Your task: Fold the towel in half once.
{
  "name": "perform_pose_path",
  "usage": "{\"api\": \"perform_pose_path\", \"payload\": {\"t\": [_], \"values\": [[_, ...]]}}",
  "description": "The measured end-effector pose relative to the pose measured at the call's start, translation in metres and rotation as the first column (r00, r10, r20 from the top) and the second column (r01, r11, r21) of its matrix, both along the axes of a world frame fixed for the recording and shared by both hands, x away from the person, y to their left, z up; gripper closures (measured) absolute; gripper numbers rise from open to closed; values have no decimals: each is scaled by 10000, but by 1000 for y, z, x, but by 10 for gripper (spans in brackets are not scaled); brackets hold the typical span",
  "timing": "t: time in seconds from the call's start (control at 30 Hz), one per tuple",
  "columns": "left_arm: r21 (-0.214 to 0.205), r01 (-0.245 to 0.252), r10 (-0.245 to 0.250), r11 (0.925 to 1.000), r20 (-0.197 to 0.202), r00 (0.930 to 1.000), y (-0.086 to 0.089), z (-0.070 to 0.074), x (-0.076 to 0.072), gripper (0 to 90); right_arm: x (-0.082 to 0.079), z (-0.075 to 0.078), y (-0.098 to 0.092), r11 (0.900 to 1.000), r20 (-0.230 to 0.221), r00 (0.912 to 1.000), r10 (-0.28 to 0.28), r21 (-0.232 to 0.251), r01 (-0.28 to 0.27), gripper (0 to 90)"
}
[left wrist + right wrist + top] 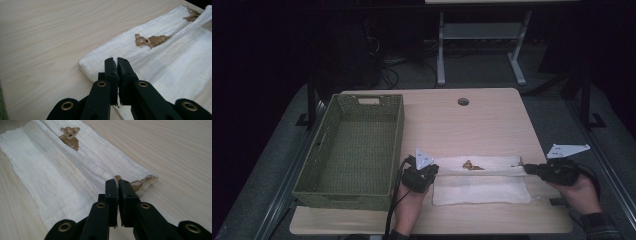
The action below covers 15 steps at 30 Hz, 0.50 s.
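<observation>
Cloth [482, 187]: a white cloth is laid flat near the table's front edge, between the two grippers; its far strip is folded over, and a brown bear print [473, 165] is seen on it.
Left gripper [430, 172]: the jaws are pinched on the cloth's left end, at the fold; a thin edge of fabric is seen between the tips in the left gripper view [117, 61].
Right gripper [527, 169]: the jaws are clamped on the cloth's right end, beside a second brown print [140, 183].
Basket [327, 195]: a green woven basket is set at the table's left side, just left of the left gripper.
Open room: bare tabletop [482, 125] is left beyond the cloth, up to the cable hole [463, 102].
Hard to make out: the room behind the table is dark; the pinched fabric is largely hidden by the jaws.
</observation>
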<state>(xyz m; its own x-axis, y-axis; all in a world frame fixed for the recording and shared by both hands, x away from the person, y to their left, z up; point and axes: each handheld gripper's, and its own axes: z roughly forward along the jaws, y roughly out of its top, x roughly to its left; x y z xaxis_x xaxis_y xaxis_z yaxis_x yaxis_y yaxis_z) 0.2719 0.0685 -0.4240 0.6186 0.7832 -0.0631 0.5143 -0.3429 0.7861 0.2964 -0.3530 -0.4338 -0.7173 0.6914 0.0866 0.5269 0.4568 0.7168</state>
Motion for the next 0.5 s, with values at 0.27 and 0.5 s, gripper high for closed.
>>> {"api": "perform_pose_path", "payload": {"t": [0.27, 0.5], "values": [[37, 286, -285, 9996, -105, 9995, 5, 1, -18, 870, -20, -1, -1, 9999, -140, 9999, 102, 102, -101, 854], [47, 401, -398, 9992, -507, 9979, 7, -11, -27, 869, -35, -5, 1, 9996, -366, 9990, 246, 123, -242, 853]]}}
